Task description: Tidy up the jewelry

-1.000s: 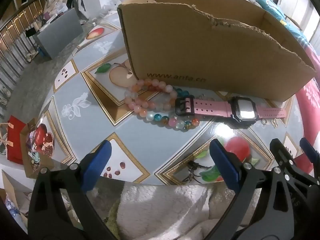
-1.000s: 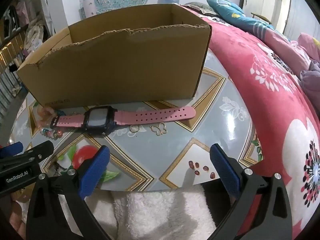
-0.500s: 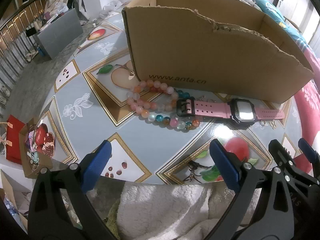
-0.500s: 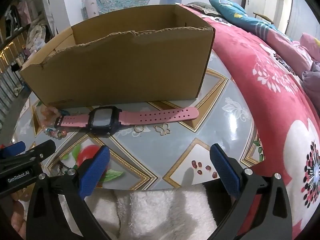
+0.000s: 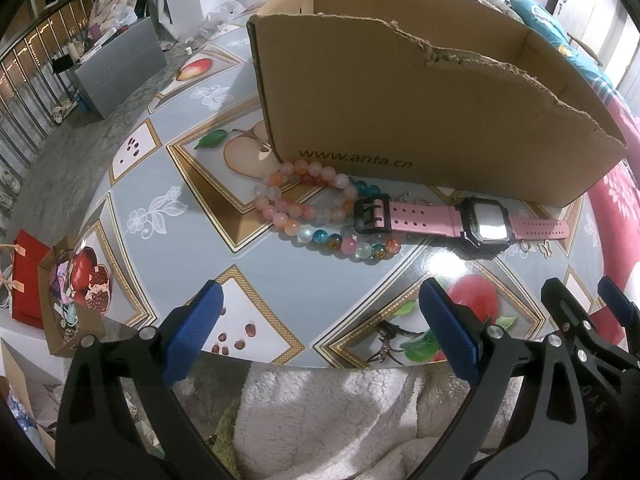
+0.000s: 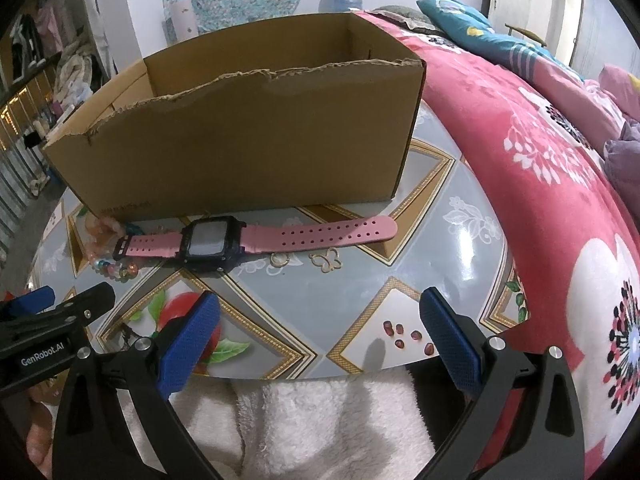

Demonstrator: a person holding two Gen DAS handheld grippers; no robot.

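Right now: both of my tools hang at the near edge of the tabletop (image 5: 152,184), nothing picked up yet.
Left fingers (image 5: 320,332): spread wide, holding nothing, low over the near rim with fleecy cloth under them.
Right fingers (image 6: 320,334): also wide apart and empty, aimed at the middle of the tabletop.
Pink watch (image 6: 216,240): lying flat and stretched out just in front of the cardboard box (image 6: 248,136), long perforated strap end toward my right, black buckle toward my left.
Bead bracelets (image 5: 316,204): a pink-and-orange loop and a mixed-colour strand heaped just in front of the box's left corner; the watch buckle rests against them, and I judge it overlaps the strand.
Small trinkets: a little gold ring (image 6: 279,259) and a butterfly-shaped charm (image 6: 326,261) lie on the tabletop just before the watch strap.
Box: open at the top, near wall torn ragged; what I can see of the inside looks empty, but the floor is hidden.
Step in hand: I judge this the approach before a first pick, with every piece outside the box.
Next move calls for: bringing one pair of fingers down across the watch's strap or case, closing, and lifting clear of the beads so they are not dragged, then over the torn wall.
Watch out: the ring and charm are tiny and flat, hard to pinch.
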